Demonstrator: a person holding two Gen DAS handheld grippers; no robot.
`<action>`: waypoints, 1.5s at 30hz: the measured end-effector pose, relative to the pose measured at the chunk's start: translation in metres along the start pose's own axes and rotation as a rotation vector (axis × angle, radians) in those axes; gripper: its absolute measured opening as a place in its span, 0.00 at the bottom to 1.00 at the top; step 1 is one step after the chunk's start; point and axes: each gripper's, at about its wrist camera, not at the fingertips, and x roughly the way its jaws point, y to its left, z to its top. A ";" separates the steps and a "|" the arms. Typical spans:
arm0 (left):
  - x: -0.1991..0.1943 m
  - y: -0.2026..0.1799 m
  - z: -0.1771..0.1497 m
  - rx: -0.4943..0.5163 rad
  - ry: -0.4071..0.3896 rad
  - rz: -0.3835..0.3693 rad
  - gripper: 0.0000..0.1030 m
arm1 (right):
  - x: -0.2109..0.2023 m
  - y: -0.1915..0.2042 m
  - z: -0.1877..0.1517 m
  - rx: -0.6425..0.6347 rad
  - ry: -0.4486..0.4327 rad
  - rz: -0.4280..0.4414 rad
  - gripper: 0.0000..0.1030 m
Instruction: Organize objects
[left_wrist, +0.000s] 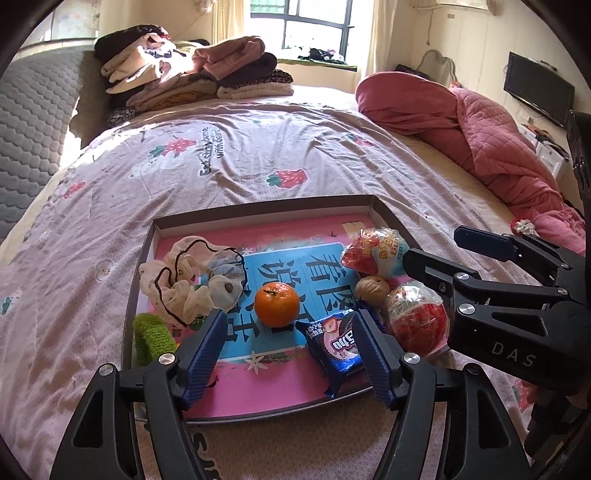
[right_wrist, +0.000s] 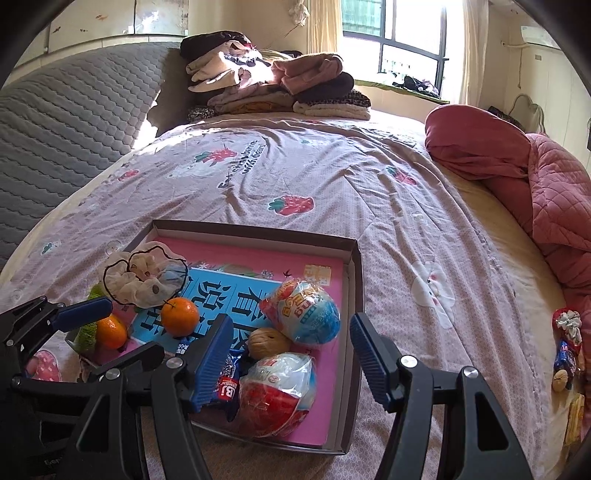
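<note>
Pink cardboard lines the shallow box lid (left_wrist: 384, 212) that lies on the bed (left_wrist: 258, 147), and nearly everything I am sorting sits inside it. From my left wrist camera I see an orange (left_wrist: 277, 304) near the middle, a blue snack packet (left_wrist: 338, 349) just in front of it, a walnut (left_wrist: 371, 290) to the right, and two foil-wrapped toy eggs, one toward the far right corner (left_wrist: 373, 254) and one toward the near right edge (left_wrist: 415, 317). A pale scrunchie with a dark cord (left_wrist: 184, 280) lies at the left side of the lid, with a green knitted piece (left_wrist: 151, 338) over the left rim. My left gripper (left_wrist: 291, 354) hangs above the near edge with its jaws spread, nothing pinched between them. My right gripper (right_wrist: 291, 354) hovers over the right part of the lid, jaws likewise spread and empty. In the right wrist view a second orange (right_wrist: 110, 332) shows beside the green piece. A few small items (right_wrist: 565, 354) lie on the bed well apart, near the pink quilt (right_wrist: 554, 192). Folded clothes (left_wrist: 192, 70) are stacked at the far end.
</note>
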 end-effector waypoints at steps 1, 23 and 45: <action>-0.004 0.000 0.000 -0.001 -0.009 0.004 0.70 | -0.003 0.000 0.000 0.001 -0.007 -0.001 0.63; -0.070 -0.003 -0.003 -0.005 -0.117 0.052 0.76 | -0.081 0.010 -0.006 0.005 -0.140 0.025 0.69; -0.123 0.004 -0.027 -0.040 -0.155 0.106 0.76 | -0.136 0.021 -0.036 0.018 -0.204 0.055 0.70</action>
